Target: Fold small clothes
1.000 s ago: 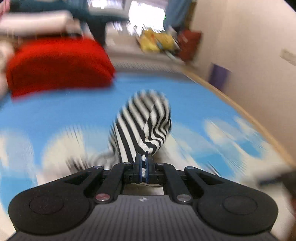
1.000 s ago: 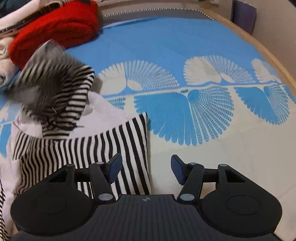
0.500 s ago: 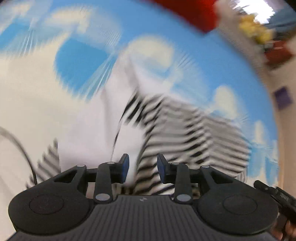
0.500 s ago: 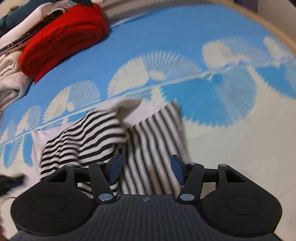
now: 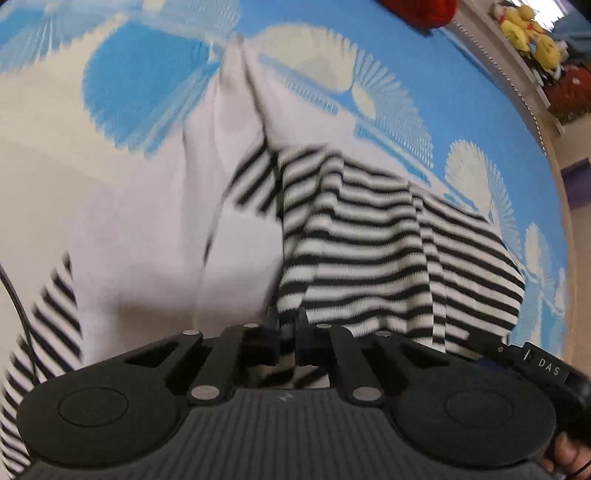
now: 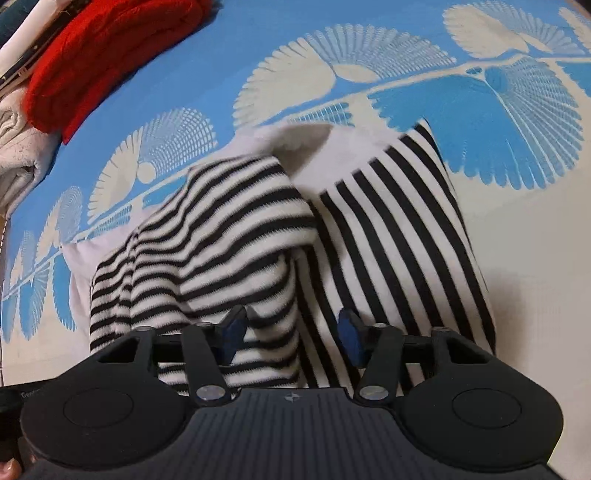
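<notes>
Blue bedspread (image 5: 461, 85) with cream fan shapes fills the left wrist view, motion-blurred along its upper left. On it lies the striped garment (image 5: 388, 251), black and white stripes with plain white panels, bunched in loose folds; its left end runs out of frame and its near edge is hidden under the tool body. Left gripper (image 5: 288, 325) has its jaws drawn right together on a fold of the striped garment, cloth bulging up just past the tips; the pads themselves are too dark to make out. Right of the garment, a black handle marked "DAS" and part of a hand (image 5: 565, 456) are cut off at the corner. Beyond the garment, at the far edge of the bedspread, a red knit (image 5: 417, 11) is mostly cropped, and yellow soft toys (image 5: 532, 37) sit small and fuzzy on a ledge.

Right wrist view: same bedspread (image 6: 295, 33), sharper. Striped garment (image 6: 229, 236) lies in the middle, a horizontal-striped flap folded over a vertical-striped panel, white lining showing behind them. Right gripper (image 6: 291, 328) sits low over it, jaws partly apart and just been closing, cloth between the blue pads (image 6: 349, 332) but not pinched. Near edge of the garment is hidden by the tool. Far left of the garment, the red knit (image 6: 103, 55) rests beside folded white cloth (image 6: 22, 147), both cut off by the frame.
</notes>
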`<move>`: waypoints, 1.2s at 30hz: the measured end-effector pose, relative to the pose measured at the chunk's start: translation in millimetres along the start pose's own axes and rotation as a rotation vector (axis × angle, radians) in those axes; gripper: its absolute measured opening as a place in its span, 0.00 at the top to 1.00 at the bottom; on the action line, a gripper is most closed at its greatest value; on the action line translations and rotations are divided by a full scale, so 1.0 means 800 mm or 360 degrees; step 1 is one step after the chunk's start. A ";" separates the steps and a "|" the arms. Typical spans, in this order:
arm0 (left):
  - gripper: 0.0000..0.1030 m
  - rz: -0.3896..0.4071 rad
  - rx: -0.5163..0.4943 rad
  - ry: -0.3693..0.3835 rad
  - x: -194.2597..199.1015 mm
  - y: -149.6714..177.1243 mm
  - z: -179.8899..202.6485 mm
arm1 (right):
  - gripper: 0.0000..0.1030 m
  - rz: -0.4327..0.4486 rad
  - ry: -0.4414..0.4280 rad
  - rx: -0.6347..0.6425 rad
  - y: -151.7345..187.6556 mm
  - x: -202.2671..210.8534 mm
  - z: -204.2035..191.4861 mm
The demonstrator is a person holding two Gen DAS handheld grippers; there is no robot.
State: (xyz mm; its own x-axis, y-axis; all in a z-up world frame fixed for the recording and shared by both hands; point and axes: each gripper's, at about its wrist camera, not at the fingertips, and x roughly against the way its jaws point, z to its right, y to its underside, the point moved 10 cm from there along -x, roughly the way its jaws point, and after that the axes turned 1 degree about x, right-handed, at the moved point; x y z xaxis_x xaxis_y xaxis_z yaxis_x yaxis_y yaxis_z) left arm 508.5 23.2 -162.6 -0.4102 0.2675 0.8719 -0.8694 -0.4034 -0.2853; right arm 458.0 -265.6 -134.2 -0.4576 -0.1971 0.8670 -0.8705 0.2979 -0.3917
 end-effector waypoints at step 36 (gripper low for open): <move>0.97 0.0158 0.0272 0.0179 0.031 -0.027 -0.061 | 0.97 0.0205 -0.0172 -0.0049 -0.012 0.038 0.026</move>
State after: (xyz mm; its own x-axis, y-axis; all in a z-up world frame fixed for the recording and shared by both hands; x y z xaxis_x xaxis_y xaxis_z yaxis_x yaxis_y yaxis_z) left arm 503.2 81.4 -154.1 -0.5280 0.3107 0.7904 -0.7677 -0.5726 -0.2877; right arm 448.9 -294.0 -110.4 -0.5835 -0.2540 0.7714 -0.7980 0.3554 -0.4867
